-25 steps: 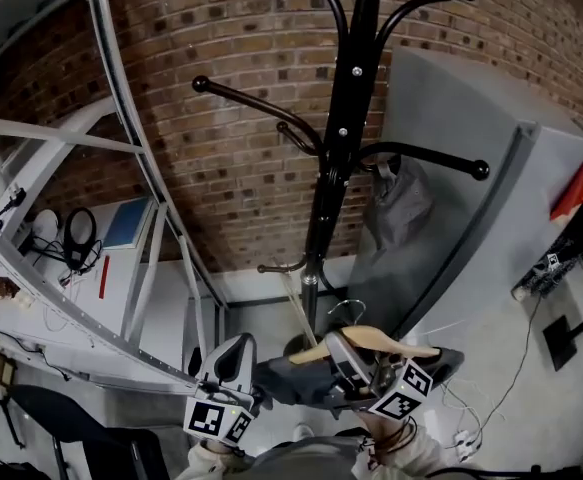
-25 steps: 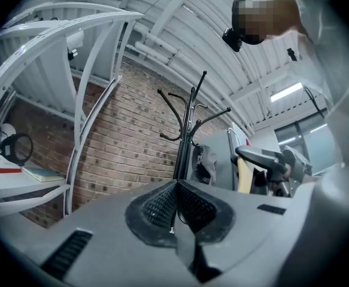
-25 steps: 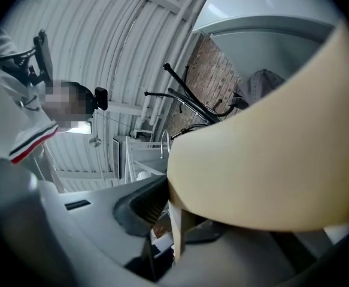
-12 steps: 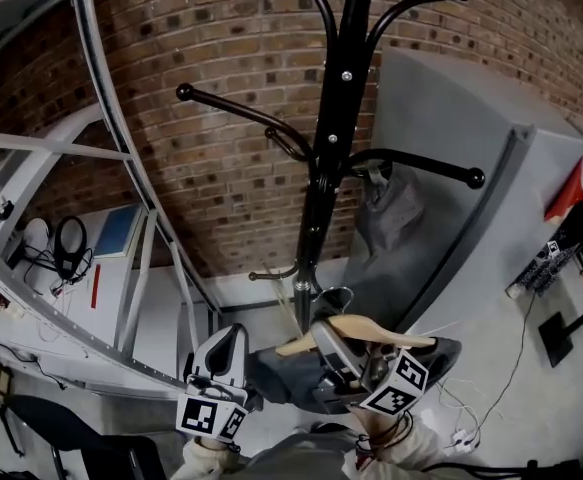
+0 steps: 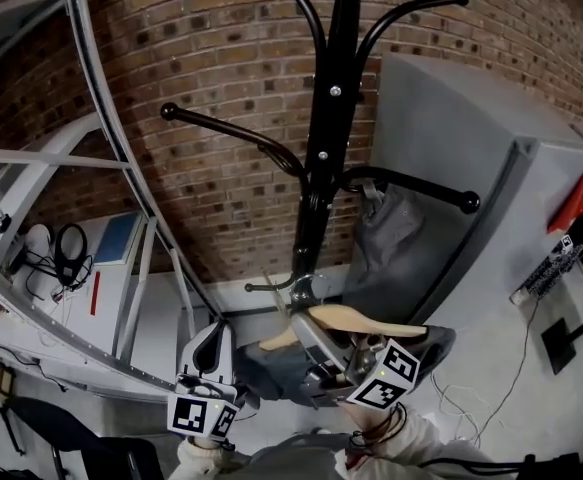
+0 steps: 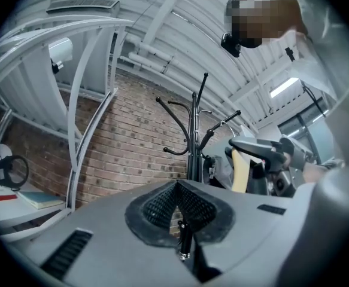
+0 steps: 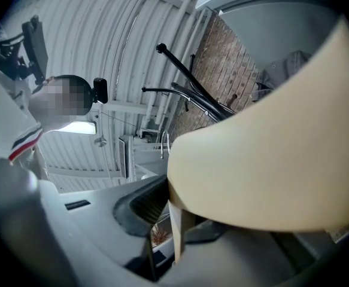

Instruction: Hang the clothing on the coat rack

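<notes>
In the head view, a black metal coat rack (image 5: 323, 158) stands before a red brick wall (image 5: 211, 68), its pole running from 12 o'clock down to the middle. A light grey garment (image 5: 396, 233) hangs from the rack arm that reaches toward 3 o'clock. Near 6 o'clock my right gripper (image 5: 313, 336) holds a pale wooden hanger (image 5: 356, 320) carrying the dark grey clothing (image 5: 281, 376). The clothing is close to the lower pole and on none of the arms. My left gripper (image 5: 214, 333) sits at 7 o'clock, at the clothing's left end.

In the left gripper view, the jaws are clenched together with a thin dark cord (image 6: 185, 241), metal-tipped, pinched between them. I cannot tell what the cord belongs to. The rack stands at 12 o'clock beyond the jaws, and the hanger is at 2 o'clock.

In the right gripper view, the jaws are clamped on the hanger, which fills the frame from 6 to 3 o'clock. The rack's arms show at 12 o'clock.
</notes>
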Demonstrator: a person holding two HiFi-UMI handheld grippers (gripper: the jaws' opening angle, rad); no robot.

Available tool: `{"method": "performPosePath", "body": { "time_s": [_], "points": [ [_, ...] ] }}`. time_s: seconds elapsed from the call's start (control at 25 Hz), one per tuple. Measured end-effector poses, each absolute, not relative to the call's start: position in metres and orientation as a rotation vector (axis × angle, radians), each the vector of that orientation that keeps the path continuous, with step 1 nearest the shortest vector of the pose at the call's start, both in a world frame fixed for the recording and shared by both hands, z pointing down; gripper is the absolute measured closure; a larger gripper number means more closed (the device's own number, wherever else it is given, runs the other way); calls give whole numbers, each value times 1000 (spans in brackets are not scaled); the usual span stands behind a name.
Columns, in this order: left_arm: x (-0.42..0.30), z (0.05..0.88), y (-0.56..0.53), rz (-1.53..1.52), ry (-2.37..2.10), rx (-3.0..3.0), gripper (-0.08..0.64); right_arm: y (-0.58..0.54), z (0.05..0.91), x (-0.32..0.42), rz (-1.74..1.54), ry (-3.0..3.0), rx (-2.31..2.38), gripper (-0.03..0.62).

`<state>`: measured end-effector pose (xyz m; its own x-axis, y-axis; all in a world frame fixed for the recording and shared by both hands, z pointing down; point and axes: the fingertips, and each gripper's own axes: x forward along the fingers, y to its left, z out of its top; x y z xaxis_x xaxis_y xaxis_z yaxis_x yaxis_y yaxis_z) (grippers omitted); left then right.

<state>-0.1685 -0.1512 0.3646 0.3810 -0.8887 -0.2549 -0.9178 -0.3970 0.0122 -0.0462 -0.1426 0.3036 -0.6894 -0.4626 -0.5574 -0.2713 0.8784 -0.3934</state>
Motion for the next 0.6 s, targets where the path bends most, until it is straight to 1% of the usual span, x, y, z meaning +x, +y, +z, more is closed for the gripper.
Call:
{"method": "performPosePath", "body": {
  "time_s": [0.6],
  "points": [
    [-178,354,-184,383,1715,-2446,552,-186,295,-48,-375,2366,-514,500]
  ]
}}
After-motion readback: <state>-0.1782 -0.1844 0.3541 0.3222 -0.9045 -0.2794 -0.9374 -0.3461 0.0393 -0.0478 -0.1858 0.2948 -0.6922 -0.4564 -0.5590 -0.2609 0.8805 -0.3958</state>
